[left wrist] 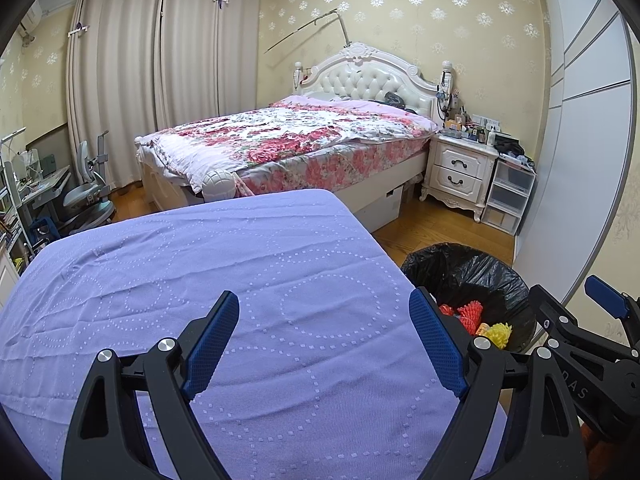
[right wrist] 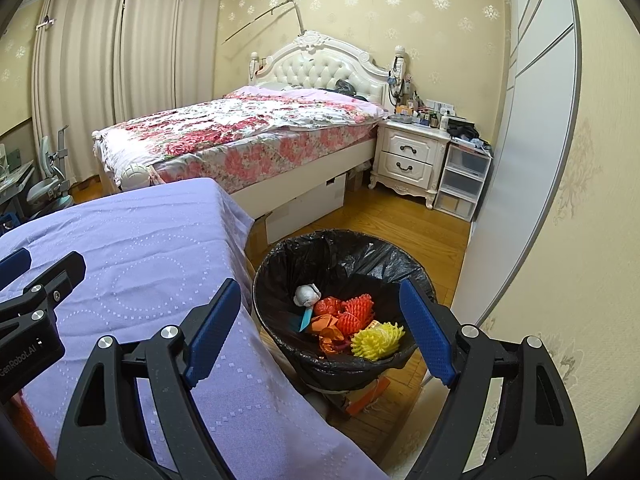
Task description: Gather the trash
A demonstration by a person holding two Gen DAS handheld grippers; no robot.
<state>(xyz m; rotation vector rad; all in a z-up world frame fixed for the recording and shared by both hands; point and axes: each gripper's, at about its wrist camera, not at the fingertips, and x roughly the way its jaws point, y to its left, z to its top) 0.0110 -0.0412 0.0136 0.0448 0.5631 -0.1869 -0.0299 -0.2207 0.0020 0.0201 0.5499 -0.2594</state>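
A bin lined with a black bag (right wrist: 340, 252) stands on the floor to the right of the purple-clothed table (right wrist: 140, 248). Inside lie a yellow foam net (right wrist: 376, 342), red foam nets (right wrist: 356, 312), orange wrappers (right wrist: 326, 326) and a grey crumpled wad (right wrist: 306, 294). My right gripper (right wrist: 320, 320) is open and empty, hovering over the bin's near rim and the table edge. My left gripper (left wrist: 324, 340) is open and empty above the purple cloth (left wrist: 200, 260). The bin (left wrist: 460, 268) shows at its right, with the right gripper's fingers (left wrist: 604, 300) beyond.
A bed with a floral quilt (right wrist: 240, 132) stands behind the table. A white nightstand (right wrist: 412, 156) and plastic drawers (right wrist: 462, 182) stand by the sliding wardrobe (right wrist: 520, 160). An orange item (right wrist: 368, 396) lies on the wood floor under the bin. A desk and chair (left wrist: 84, 196) stand far left.
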